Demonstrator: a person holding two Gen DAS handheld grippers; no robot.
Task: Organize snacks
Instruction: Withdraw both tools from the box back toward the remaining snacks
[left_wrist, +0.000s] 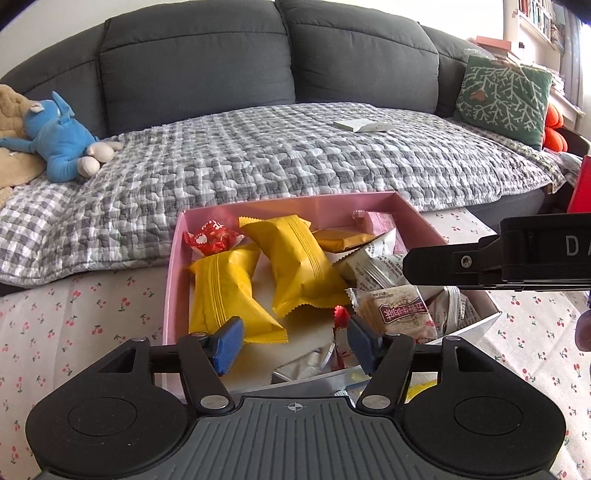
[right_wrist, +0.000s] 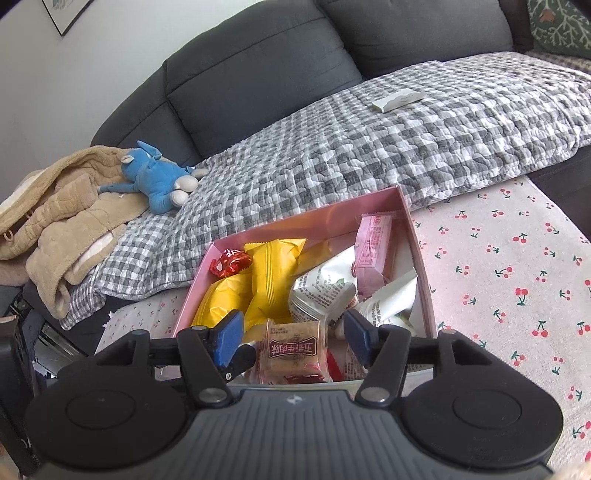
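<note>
A pink box (left_wrist: 173, 266) (right_wrist: 417, 236) sits on the cherry-print cloth and holds several snacks: two yellow packs (left_wrist: 291, 258) (right_wrist: 273, 273), a red candy (left_wrist: 208, 238) (right_wrist: 229, 262), a pink pack (right_wrist: 373, 251), white-grey packs (left_wrist: 373, 269) (right_wrist: 325, 291) and a clear cracker pack with a red label (left_wrist: 399, 310) (right_wrist: 291, 350). My left gripper (left_wrist: 293, 343) is open and empty above the box's near end. My right gripper (right_wrist: 293, 338) is open just above the cracker pack, jaws either side of it without touching. The right gripper's body (left_wrist: 517, 258) shows at the right in the left wrist view.
A grey sofa with a checked quilt (left_wrist: 295, 155) (right_wrist: 406, 136) lies behind the table. On it are a blue plush toy (left_wrist: 55, 144) (right_wrist: 155, 177), a beige blanket (right_wrist: 55, 221), a white flat box (left_wrist: 362, 125) (right_wrist: 399, 99) and a green cushion (left_wrist: 506, 96).
</note>
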